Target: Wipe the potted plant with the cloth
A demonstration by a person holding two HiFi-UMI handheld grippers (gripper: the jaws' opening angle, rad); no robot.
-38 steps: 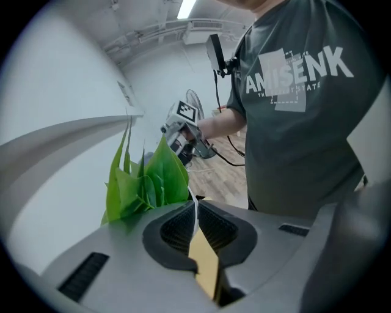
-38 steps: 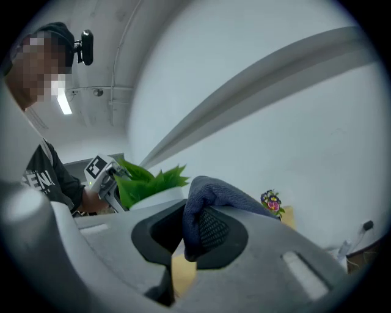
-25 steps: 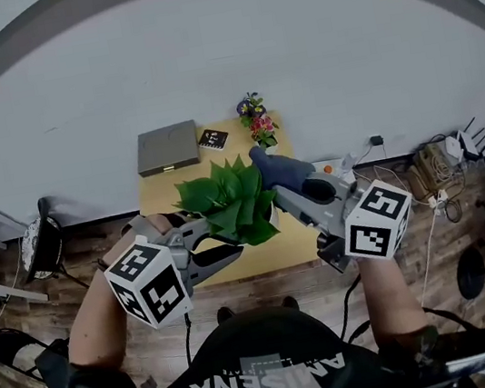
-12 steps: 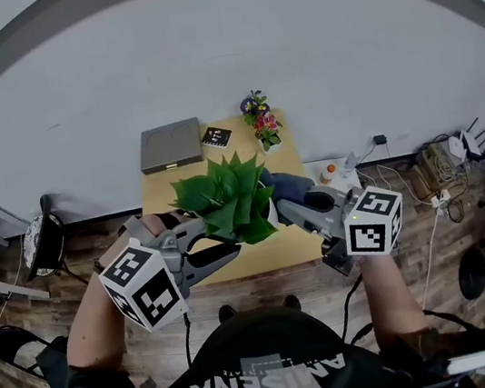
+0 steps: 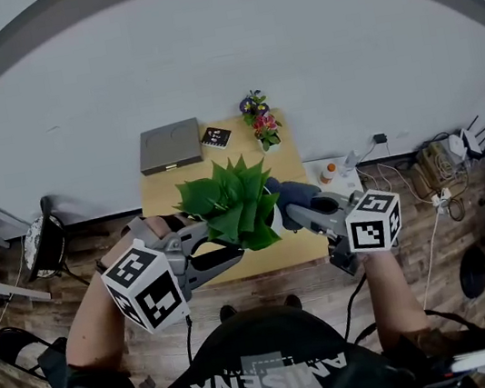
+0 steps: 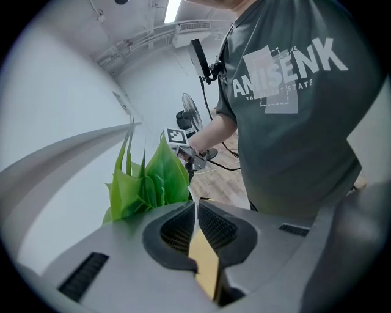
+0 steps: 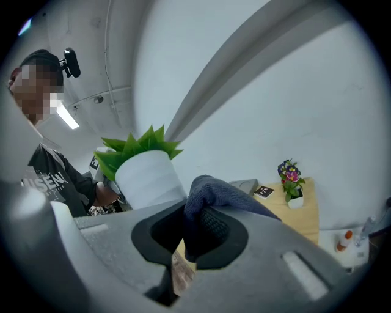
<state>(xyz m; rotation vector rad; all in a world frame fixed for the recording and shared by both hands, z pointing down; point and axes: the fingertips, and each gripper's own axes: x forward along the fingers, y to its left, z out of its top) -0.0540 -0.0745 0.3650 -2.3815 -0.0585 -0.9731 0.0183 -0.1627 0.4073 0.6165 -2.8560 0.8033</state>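
In the head view the potted plant (image 5: 230, 204), green leaves in a white pot, hangs above the wooden table (image 5: 161, 191). My left gripper (image 5: 236, 247) is shut on the pot's thin white rim; in the left gripper view the leaves (image 6: 149, 180) rise just left of the left gripper (image 6: 195, 211). My right gripper (image 5: 298, 205) is shut on a dark blue cloth (image 5: 288, 192) at the plant's right side. In the right gripper view the cloth (image 7: 214, 192) bulges from the right gripper (image 7: 198, 229), close to the white pot (image 7: 149, 180).
On the table's far part lie a grey flat box (image 5: 168, 146), a small black card (image 5: 214, 137) and a little flower pot (image 5: 261, 126). Beyond the right edge sit a small bottle (image 5: 328, 170) and cables on the wooden floor. A fan stands at the left.
My right gripper has come down with the cloth, from the leaf tops to beside the pot. The left gripper and the plant have stayed in place.
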